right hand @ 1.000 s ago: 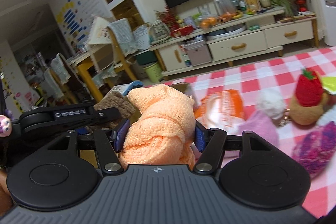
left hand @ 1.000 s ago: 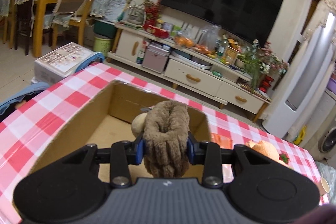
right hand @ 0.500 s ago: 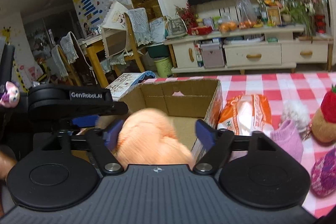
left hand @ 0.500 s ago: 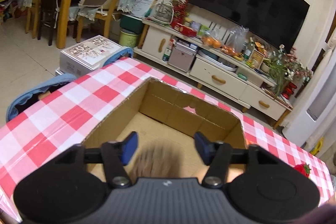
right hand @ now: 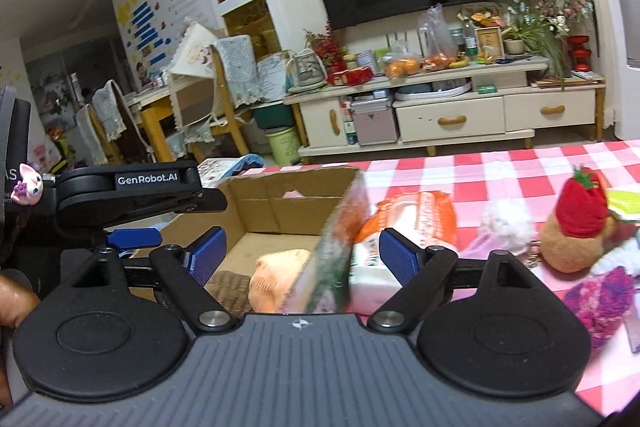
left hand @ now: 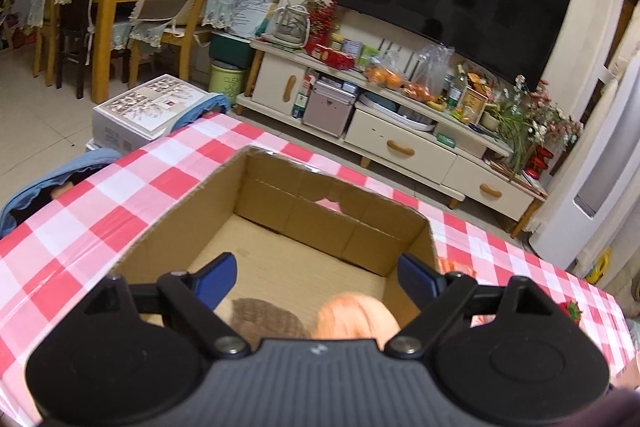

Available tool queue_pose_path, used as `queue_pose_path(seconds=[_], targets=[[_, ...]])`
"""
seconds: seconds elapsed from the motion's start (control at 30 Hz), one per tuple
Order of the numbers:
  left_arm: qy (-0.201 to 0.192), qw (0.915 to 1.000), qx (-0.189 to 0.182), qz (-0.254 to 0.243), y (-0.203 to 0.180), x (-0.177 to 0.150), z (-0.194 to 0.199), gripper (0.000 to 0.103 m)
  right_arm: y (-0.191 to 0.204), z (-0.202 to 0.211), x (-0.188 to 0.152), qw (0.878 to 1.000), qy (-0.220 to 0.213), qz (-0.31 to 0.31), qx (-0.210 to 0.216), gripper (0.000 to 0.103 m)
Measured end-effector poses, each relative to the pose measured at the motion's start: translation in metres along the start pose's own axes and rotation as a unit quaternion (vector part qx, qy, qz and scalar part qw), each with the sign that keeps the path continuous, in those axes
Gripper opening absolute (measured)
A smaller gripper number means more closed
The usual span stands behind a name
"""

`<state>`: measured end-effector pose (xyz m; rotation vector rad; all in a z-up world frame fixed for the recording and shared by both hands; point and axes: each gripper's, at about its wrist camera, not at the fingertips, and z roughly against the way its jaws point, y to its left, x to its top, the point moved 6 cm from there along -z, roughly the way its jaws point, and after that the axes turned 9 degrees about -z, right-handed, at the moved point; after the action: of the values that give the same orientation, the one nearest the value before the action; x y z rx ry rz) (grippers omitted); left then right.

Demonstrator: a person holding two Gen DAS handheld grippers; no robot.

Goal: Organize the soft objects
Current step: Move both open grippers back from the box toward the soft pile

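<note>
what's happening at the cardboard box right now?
A person with two handheld grippers is sorting soft items into the open cardboard box on the red-checked tablecloth. Both the left gripper and right gripper have just been opening, with nothing between the jaws. The brown knitted piece and orange knitted piece now lie inside the box.

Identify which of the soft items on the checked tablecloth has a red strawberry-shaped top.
The round tan plush, right of the white pompom; the purple knitted piece nearer the camera has none.
</note>
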<state>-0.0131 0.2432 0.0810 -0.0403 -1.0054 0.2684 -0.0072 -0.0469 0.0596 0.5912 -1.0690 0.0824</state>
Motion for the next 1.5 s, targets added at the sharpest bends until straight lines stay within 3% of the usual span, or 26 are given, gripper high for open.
queue_pose_path(seconds=[0.4, 0.5, 0.93, 1.5], targets=[[0.009, 0.9996, -0.018, -0.022, -0.029, -0.006, -0.004, 0.088, -0.017, 0.020, -0.010, 0.999, -0.007, -0.009, -0.035, 0.103], [0.009, 0.9994, -0.020, -0.027, -0.035, -0.007, -0.005, 0.098, -0.023, 0.027, -0.011, 0.999, -0.008, -0.014, -0.043, 0.103], [0.004, 0.9973, -0.055, -0.048, -0.068, -0.012, -0.005, 0.102, -0.027, 0.033, -0.012, 0.996, -0.019, -0.042, -0.073, 0.103], [0.009, 0.9907, -0.088, -0.103, -0.112, -0.028, -0.006, 0.102, -0.038, 0.041, -0.014, 0.987, -0.047, -0.062, -0.139, 0.103]])
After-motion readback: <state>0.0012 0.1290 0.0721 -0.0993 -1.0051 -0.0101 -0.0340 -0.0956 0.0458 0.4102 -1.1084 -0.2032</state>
